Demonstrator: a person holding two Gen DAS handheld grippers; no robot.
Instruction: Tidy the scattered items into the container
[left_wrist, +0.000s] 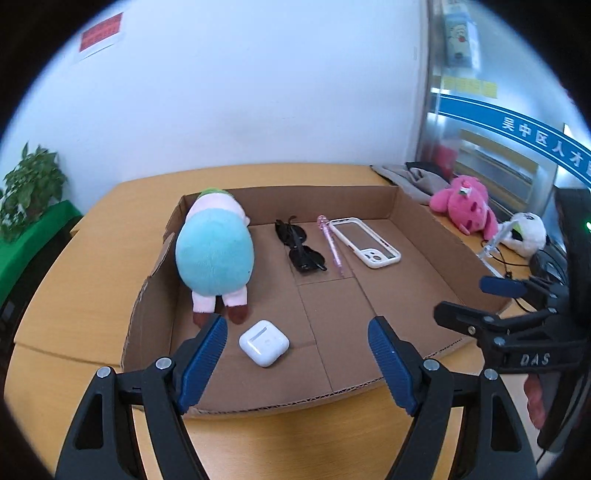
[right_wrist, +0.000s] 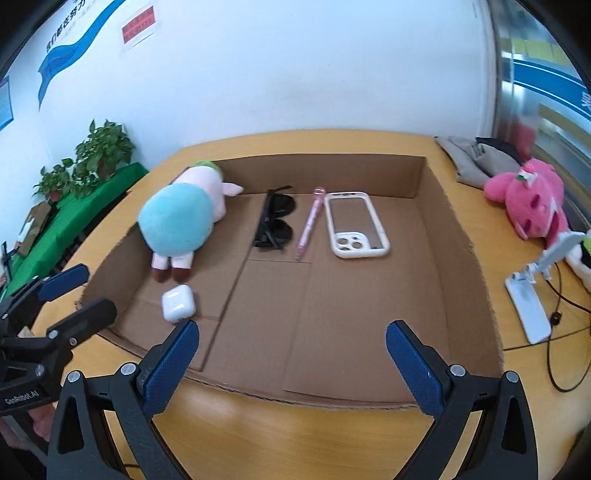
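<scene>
A shallow cardboard box (left_wrist: 413, 218) (right_wrist: 436, 206) lies on the wooden table. Inside it are a blue and pink plush toy (left_wrist: 214, 254) (right_wrist: 177, 221), black sunglasses (left_wrist: 301, 245) (right_wrist: 275, 223), a pink pen (left_wrist: 330, 242) (right_wrist: 309, 225), a white phone case (left_wrist: 365, 242) (right_wrist: 356, 223) and a white earbuds case (left_wrist: 264, 342) (right_wrist: 178, 302). My left gripper (left_wrist: 297, 363) is open and empty over the box's near edge, just in front of the earbuds case. My right gripper (right_wrist: 291, 363) is open and empty over the near edge further right.
Outside the box at the right lie a pink plush (left_wrist: 465, 206) (right_wrist: 528, 201), a white plush (left_wrist: 526, 232), a white phone stand with cable (right_wrist: 532, 295) and folded grey cloth (left_wrist: 410, 177) (right_wrist: 476, 158). Potted plants on a green surface (right_wrist: 96, 155) stand at the left.
</scene>
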